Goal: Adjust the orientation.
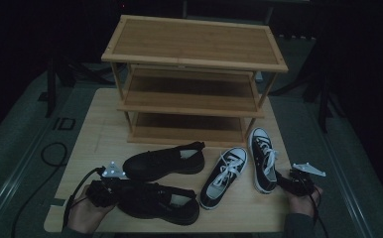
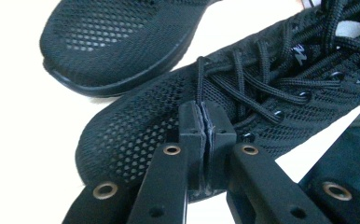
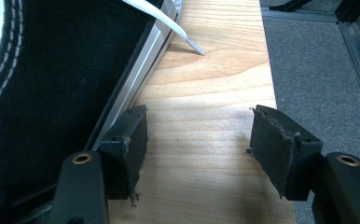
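Four shoes lie along the desk's (image 1: 95, 124) near edge, in front of an empty three-shelf wooden rack (image 1: 194, 74) at the far edge, likely their destination. The left tongs (image 2: 207, 122) are pressed closed on the laces of the black mesh shoe (image 1: 159, 201) nearest the front-left corner, probably to lift it. The right tongs (image 3: 199, 140) stand open and empty just beside the heel of the black-and-white sneaker (image 1: 263, 159) near the right edge.

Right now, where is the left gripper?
In the high view, the left gripper is at the table's near left, at the toe end of the nearest black mesh shoe; its own view shows jaws shut over the mesh.
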A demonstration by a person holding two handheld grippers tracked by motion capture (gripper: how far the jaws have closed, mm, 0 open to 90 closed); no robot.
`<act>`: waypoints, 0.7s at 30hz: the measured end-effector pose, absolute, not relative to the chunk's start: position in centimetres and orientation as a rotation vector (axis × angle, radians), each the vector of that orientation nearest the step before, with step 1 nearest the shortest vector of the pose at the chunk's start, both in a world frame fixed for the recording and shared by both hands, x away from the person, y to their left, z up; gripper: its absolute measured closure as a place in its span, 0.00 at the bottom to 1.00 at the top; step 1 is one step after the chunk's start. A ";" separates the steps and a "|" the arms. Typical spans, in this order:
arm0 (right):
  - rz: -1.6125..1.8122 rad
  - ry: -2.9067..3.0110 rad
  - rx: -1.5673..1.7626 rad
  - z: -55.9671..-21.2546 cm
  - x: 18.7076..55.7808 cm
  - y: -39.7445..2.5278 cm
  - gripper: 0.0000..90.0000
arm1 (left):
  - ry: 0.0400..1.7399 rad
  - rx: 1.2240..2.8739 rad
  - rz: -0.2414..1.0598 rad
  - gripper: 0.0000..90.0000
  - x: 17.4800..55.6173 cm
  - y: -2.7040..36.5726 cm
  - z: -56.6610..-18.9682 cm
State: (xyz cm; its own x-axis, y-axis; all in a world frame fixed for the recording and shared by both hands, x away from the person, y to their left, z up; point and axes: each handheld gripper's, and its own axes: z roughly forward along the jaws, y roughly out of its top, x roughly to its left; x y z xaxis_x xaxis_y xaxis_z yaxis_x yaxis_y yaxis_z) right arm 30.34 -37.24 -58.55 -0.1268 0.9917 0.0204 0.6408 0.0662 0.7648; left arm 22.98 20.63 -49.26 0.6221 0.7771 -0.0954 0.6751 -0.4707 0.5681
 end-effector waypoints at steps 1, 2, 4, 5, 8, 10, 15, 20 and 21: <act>0.869 1.825 1.622 -58.5 30.3 -37.2 0.40 | 1.140 2.269 0.241 0.98 23.0 20.8 -49.2; 0.869 1.825 1.621 -58.5 30.3 -37.2 0.40 | 1.147 2.258 0.245 0.98 22.9 20.9 -49.1; 0.867 1.827 1.616 -58.5 30.3 -37.3 0.40 | 1.151 2.248 0.253 0.99 22.9 21.0 -49.0; 0.867 1.827 1.616 -58.5 30.3 -37.3 0.40 | 1.155 2.251 0.265 0.99 22.9 21.1 -48.9; 0.867 1.827 1.617 -58.5 30.4 -37.3 0.40 | 1.172 2.247 0.285 0.99 22.9 21.5 -48.7; 0.867 1.827 1.616 -58.5 30.4 -37.3 0.40 | 1.195 2.238 0.309 0.99 23.0 21.9 -48.4; 0.868 1.827 1.618 -58.5 30.4 -37.3 0.40 | 1.254 2.217 0.378 0.99 23.5 23.2 -47.8; 0.867 1.826 1.619 -58.5 30.4 -37.3 0.40 | 1.331 2.195 0.457 0.98 24.8 24.7 -47.5; 0.867 1.827 1.619 -58.5 30.4 -37.3 0.40 | 1.344 2.185 0.467 0.98 25.2 25.0 -47.4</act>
